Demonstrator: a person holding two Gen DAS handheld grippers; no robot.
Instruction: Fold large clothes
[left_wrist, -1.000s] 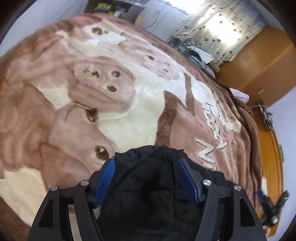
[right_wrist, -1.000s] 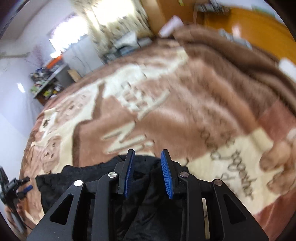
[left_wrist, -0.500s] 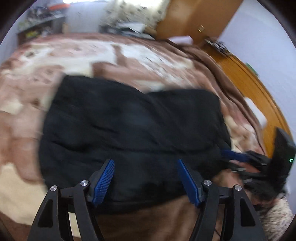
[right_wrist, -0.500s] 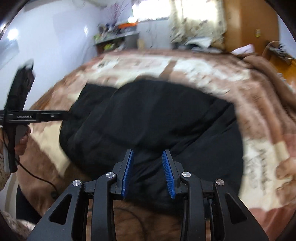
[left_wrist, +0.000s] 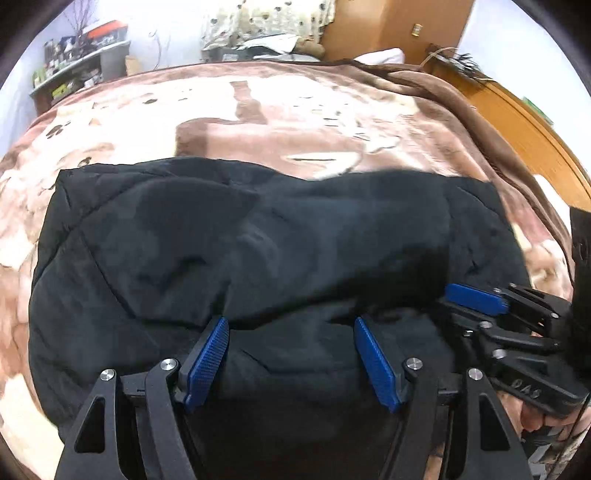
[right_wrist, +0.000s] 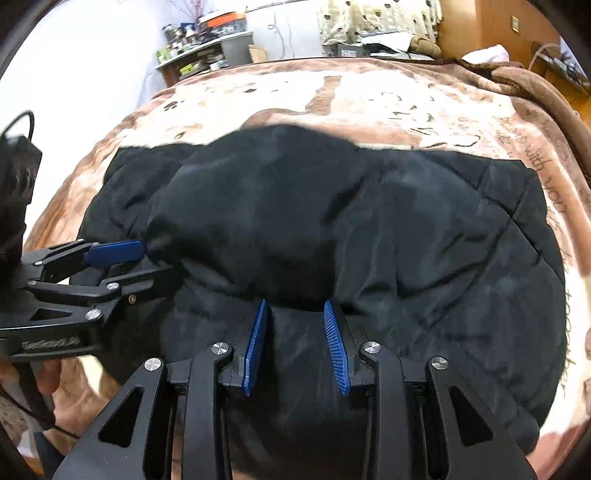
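A large black quilted jacket (left_wrist: 258, 236) lies spread on the brown and cream blanket (left_wrist: 258, 107), with an upper layer folded over towards me; it also shows in the right wrist view (right_wrist: 369, 229). My left gripper (left_wrist: 291, 325) is open, its blue pads apart over the near fold edge. My right gripper (right_wrist: 295, 310) is open with a narrower gap, at the fold edge to the right of the left one. The right gripper shows in the left wrist view (left_wrist: 476, 299), and the left gripper shows in the right wrist view (right_wrist: 110, 254).
The blanket covers a bed (right_wrist: 332, 92). A cluttered shelf (right_wrist: 199, 51) and a curtained window (right_wrist: 376, 18) stand at the far side. A wooden wardrobe (left_wrist: 399, 26) and a wooden bed frame (left_wrist: 517, 110) are at the right.
Both grippers have pulled back towards the near edge of the bed. The jacket now lies spread and folded over in front of them. Both remain open.
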